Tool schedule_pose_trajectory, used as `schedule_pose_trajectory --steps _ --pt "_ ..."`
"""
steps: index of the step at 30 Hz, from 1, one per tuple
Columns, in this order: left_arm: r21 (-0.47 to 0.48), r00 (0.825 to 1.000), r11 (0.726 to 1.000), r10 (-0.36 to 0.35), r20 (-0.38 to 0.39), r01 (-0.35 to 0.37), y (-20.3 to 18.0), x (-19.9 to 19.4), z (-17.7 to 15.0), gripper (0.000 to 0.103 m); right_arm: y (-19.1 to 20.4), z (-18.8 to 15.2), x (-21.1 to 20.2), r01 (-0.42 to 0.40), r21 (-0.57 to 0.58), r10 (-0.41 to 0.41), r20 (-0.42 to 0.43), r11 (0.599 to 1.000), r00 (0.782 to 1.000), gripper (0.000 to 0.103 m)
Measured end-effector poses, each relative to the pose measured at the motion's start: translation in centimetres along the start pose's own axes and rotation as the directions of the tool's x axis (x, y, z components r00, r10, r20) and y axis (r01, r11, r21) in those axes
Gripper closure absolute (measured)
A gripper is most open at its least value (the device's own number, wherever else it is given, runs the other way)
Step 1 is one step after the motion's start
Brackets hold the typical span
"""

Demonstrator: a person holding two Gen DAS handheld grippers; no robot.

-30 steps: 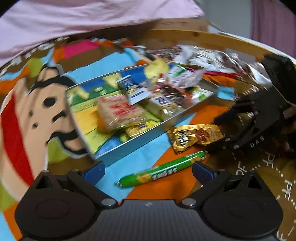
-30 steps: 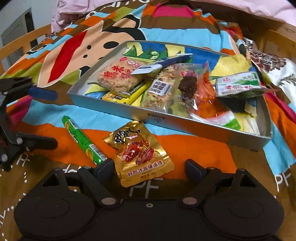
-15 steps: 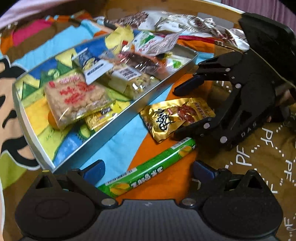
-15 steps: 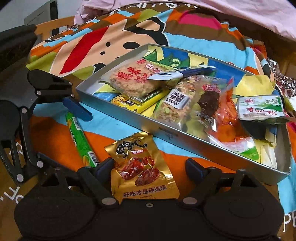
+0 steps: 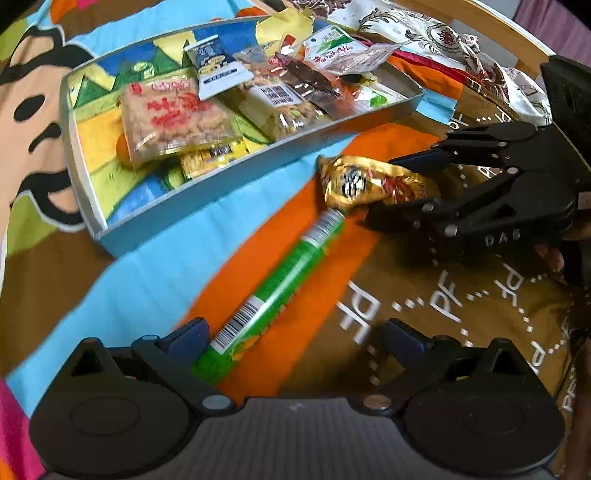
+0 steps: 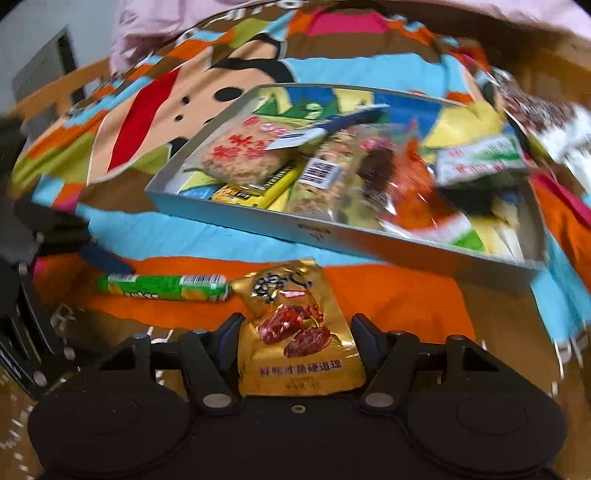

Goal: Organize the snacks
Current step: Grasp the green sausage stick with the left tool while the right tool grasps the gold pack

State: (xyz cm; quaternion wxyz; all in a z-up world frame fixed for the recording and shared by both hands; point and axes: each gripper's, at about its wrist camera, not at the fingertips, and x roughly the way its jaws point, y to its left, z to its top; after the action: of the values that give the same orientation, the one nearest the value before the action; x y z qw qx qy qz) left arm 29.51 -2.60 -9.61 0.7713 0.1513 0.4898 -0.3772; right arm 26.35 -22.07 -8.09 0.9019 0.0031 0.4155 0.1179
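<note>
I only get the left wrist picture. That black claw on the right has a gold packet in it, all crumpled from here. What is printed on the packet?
Observer: In the right wrist view, the gold packet shows a picture of red-brown dried fruit, dates perhaps, above a line of characters.
Operator: Is it really gripped?
Observer: The right gripper has just been closing. Seen from there, its fingers press both side edges of the packet.
Operator: What is farther back?
Observer: Beyond the tray, pink fabric lies past the far end of the blanket.
</note>
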Motion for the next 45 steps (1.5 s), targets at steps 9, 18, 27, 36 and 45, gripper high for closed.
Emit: schedule_pose_trajectory --steps 9,18,27,36,45 --pt "-0.19 0.989 0.971 -0.139 0.05 0.146 -0.2 -1.8 -1.3 0.001 0.8 -2.2 -2.8 -0.039 0.107 0.042 -0.027 0.993 0.999 0.038" --pt "-0.307 0.984 0.937 -0.138 0.108 0.165 -0.8 -2.2 -2.3 0.004 2.8 -4.1 -3.5 0.002 0.037 -0.001 -0.03 0.999 1.0 0.033" --pt "-0.312 0.983 0.949 0.105 0.149 -0.055 -1.0 -3.2 -2.2 0.003 3.6 -4.2 -2.8 0.04 -0.038 -0.04 0.003 0.998 0.999 0.026" --pt "-0.336 0.97 0.927 0.216 0.115 -0.167 -0.6 -1.7 -2.0 0.002 4.2 -4.5 -2.0 0.069 -0.067 -0.069 0.006 0.995 0.998 0.016" --pt "-0.356 0.961 0.911 0.257 0.102 -0.206 -1.1 -0.8 -2.2 0.004 4.7 -5.3 -1.9 0.101 -0.046 -0.099 0.044 0.994 0.994 0.013"
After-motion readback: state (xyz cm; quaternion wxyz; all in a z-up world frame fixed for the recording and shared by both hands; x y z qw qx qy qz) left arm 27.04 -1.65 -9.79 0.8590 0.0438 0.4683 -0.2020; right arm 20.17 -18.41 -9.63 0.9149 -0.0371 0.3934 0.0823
